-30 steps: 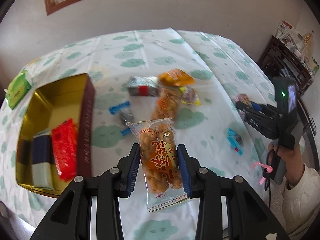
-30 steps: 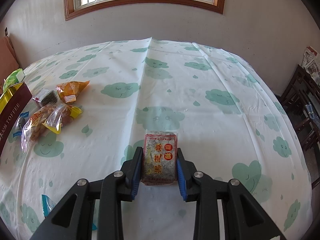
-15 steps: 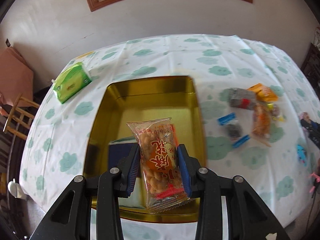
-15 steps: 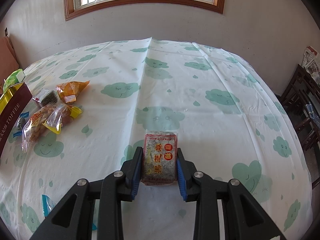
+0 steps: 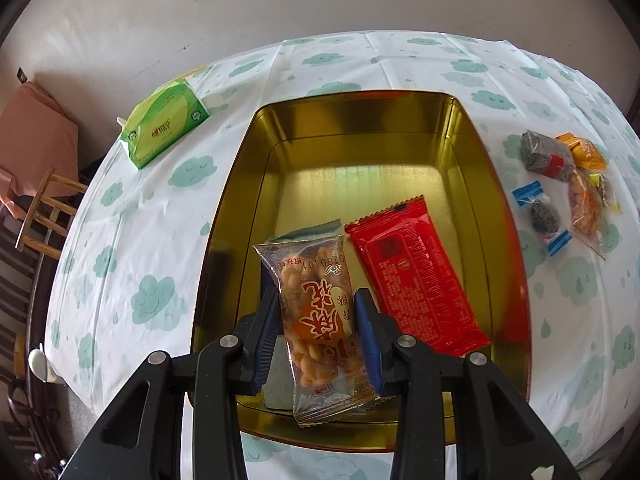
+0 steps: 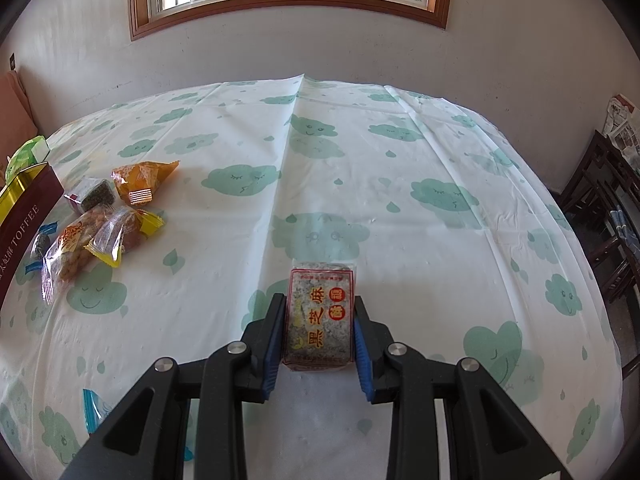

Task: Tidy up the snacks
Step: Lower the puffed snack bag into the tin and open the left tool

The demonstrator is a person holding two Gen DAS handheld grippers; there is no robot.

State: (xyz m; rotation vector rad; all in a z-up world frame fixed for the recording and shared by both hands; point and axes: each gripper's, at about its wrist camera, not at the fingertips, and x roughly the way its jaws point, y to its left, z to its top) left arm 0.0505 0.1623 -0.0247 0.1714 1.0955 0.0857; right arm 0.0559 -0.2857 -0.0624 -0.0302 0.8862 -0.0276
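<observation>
Over the gold tin [image 5: 468, 148], the left gripper [image 5: 318, 320] holds a clear twist-snack pack [image 5: 320, 320], its jaws closed on the pack's two long sides. The pack stands upright between the blue pads, its top toward 12 o'clock, above the tin's near end. Inside the tin a red packet [image 5: 416, 276] lies flat at 3 o'clock of the held pack, tilted, and a blue-and-white packet [image 5: 304, 234] lies partly hidden behind the pack and the left finger. The tin sits on the bench [image 5: 152, 240], which is covered with a white cloth printed with green clouds. A green tissue pack [image 5: 164, 124] lies on the cloth at 10 o'clock of the tin, well apart from it. At 3 o'clock of the tin a small cluster of loose snacks [image 5: 564, 184] lies on the cloth: a dark grey pack, an orange one, another twist pack and a blue-ended candy.

From the right wrist view, the right gripper [image 6: 318, 320] holds a black sesame bar [image 6: 320, 316], jaws narrow and pressed on both its sides, above bare cloth. The loose snacks lie at 10 o'clock of it, and the tin's maroon wall shows at the far left edge.
</observation>
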